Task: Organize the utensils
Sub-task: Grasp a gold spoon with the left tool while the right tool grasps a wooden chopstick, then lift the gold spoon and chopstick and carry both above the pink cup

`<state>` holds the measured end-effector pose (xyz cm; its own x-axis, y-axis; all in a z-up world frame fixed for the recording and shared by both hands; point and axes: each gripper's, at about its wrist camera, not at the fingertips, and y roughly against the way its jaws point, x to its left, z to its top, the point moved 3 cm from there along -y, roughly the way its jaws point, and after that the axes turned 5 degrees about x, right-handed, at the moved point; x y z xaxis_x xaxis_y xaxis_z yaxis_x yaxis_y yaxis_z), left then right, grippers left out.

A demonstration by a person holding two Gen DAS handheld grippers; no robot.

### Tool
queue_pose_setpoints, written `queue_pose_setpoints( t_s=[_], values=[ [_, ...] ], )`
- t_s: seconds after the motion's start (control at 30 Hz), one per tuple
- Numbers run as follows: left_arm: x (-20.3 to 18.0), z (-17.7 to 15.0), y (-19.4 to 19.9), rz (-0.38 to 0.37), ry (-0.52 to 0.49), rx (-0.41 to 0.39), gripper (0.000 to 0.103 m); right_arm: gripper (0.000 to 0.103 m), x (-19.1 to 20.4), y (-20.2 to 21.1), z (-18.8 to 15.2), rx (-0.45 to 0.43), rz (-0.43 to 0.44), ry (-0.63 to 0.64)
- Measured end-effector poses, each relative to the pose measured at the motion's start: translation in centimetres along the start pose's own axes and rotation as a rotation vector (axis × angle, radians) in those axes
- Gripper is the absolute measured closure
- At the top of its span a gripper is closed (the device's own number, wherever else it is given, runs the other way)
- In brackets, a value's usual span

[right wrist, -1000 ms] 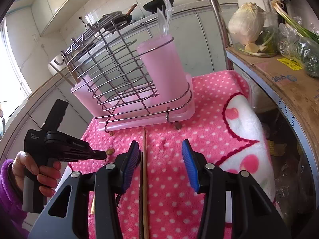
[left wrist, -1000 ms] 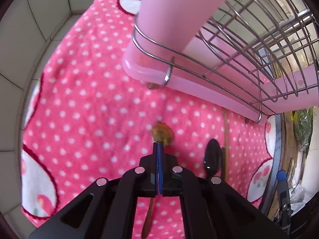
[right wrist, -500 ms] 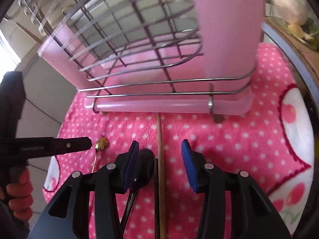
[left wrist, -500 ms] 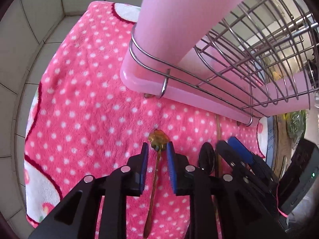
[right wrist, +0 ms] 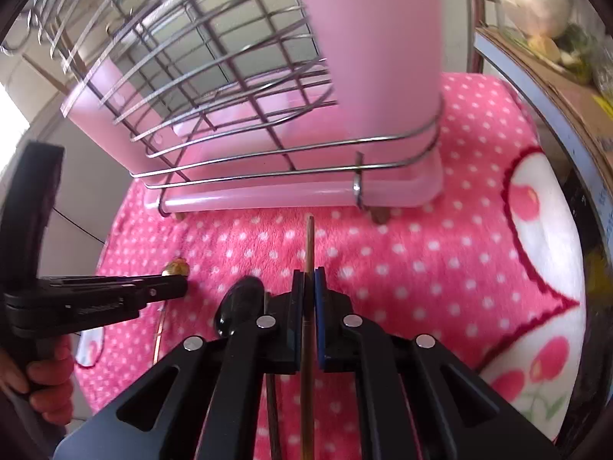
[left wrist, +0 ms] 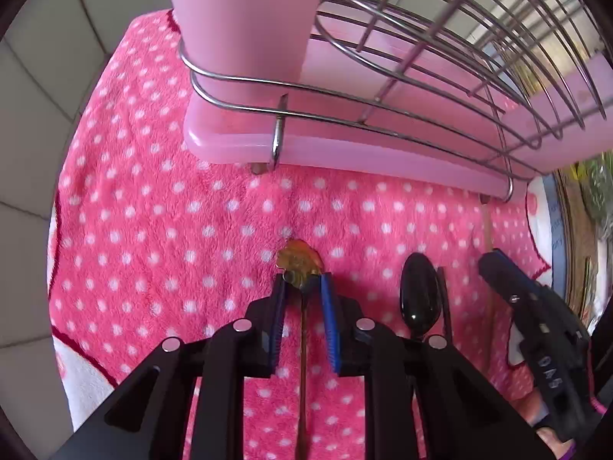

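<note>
Left wrist view: the left gripper (left wrist: 302, 287) points steeply down at the pink polka-dot fleece towel (left wrist: 153, 230) over the bench, and its jaws are narrow and closing around the neck of a slim gold-coloured metal spoon (left wrist: 299, 261). The spoon's small bowl pokes out just past the tips at mid-frame, and its stem runs down between the blue pads, which do not clearly press on it yet. To the right lie a glossy black plastic spoon (left wrist: 419, 299) and, beside it, a thin dark chopstick (left wrist: 444, 299).

In the right wrist view the right gripper (right wrist: 308, 295) has its jaws shut on a long wooden chopstick (right wrist: 309, 237), which runs up from the bottom centre toward the pink plastic drip tray (right wrist: 291, 197) of the wire dish rack (right wrist: 230, 76).

The step in hand looks like picking up 2 utensils at once. Next, each should be lifted clear of the towel and carried up to the tall pink plastic utensil cup (right wrist: 383, 57) at the upper right, likely needing a firm grip and a tilt toward upright.
</note>
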<state>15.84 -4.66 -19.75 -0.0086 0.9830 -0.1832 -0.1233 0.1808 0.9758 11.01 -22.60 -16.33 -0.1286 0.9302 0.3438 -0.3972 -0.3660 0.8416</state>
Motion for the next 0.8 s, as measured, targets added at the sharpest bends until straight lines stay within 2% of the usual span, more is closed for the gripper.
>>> queue_pose_setpoints(
  t_s=[0.07,0.23,0.47,0.67,0.8],
  values=[
    [-0.4,-0.4,0.2,-0.001,-0.008,-0.016,0.101,0.097,-0.7,0.9,-0.5,-0.009,0.028,-0.023],
    [-0.2,-2.0,2.9,-0.038,-0.04,-0.1,0.102,0.097,-1.5,3.5,-2.1,-0.059,0.087,-0.071],
    [1.5,-4.1,9.3,-0.112,-0.076,-0.327,0.102,0.097,-2.4,7.4,-2.2,-0.182,0.126,-0.098],
    [2.5,-5.2,14.1,-0.153,-0.067,-0.476,0.102,0.097,-1.6,10.4,-2.3,-0.301,0.154,-0.083],
    [2.6,-6.1,17.1,-0.174,-0.06,-0.575,0.102,0.097,-1.0,12.7,-2.3,-0.38,0.136,-0.057]
  ],
)
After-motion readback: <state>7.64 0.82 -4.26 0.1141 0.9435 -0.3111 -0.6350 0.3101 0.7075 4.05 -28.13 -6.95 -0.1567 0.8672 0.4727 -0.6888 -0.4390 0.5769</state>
